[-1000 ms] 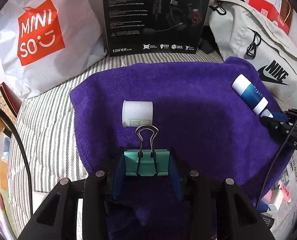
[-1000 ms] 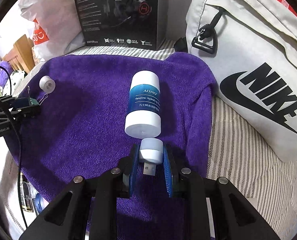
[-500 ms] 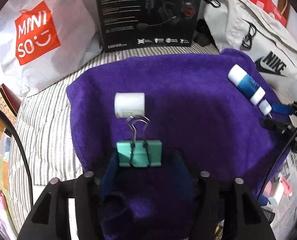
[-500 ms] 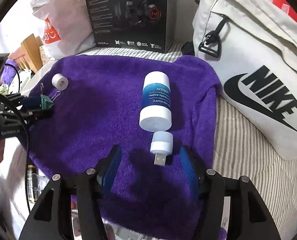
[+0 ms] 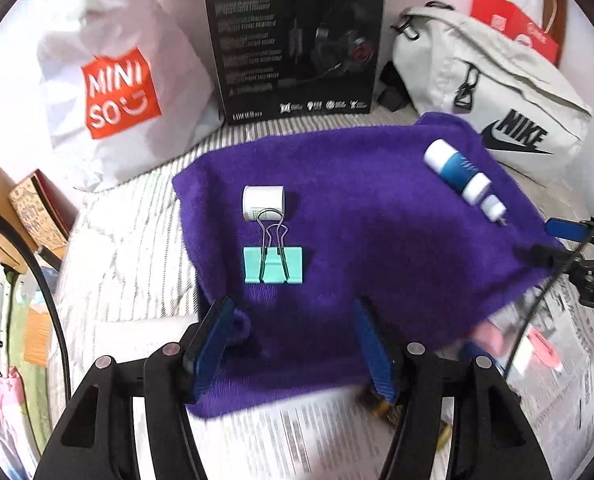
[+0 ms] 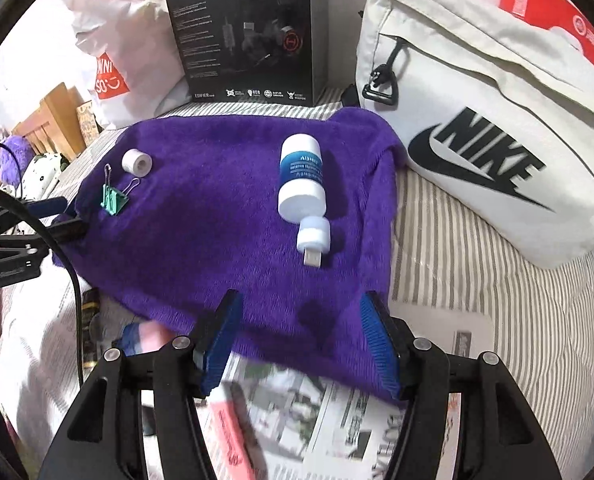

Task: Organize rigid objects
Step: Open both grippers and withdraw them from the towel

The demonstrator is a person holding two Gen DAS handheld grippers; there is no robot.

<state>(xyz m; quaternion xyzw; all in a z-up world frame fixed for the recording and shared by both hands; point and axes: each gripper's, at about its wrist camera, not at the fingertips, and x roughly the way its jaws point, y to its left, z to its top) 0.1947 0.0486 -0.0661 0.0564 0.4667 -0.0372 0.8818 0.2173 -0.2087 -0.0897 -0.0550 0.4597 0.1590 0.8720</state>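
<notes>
The left gripper [image 5: 291, 340] has its blue-padded jaws spread wide with nothing between them; they have just been opening, and the mint-green binder clip [image 5: 273, 264] lies free on the purple towel [image 5: 377, 240] just ahead of the fingertips, flat, its wire handles reaching toward the small white tape roll [image 5: 263, 202] and overlapping that roll's near edge. The right gripper [image 6: 299, 336] is likewise spread and empty, its jaws having just opened too; the small white USB plug-in device [image 6: 314, 238] rests on the towel ahead of them, metal connector toward the gripper, its rounded end touching or nearly touching the cap end of the white-and-blue Vaseline lotion bottle [image 6: 301, 180], which lies on its side in line with it. The two pairs sit at opposite sides of the towel, well apart. The towel is spread over a striped bedsheet [image 6: 477, 280], with newspaper [image 6: 317, 420] under its near edge. Behind the towel stand a black Edifier headset box [image 5: 297, 40], a white Miniso bag [image 5: 117, 92] and a light Nike bag [image 6: 477, 120].
</notes>
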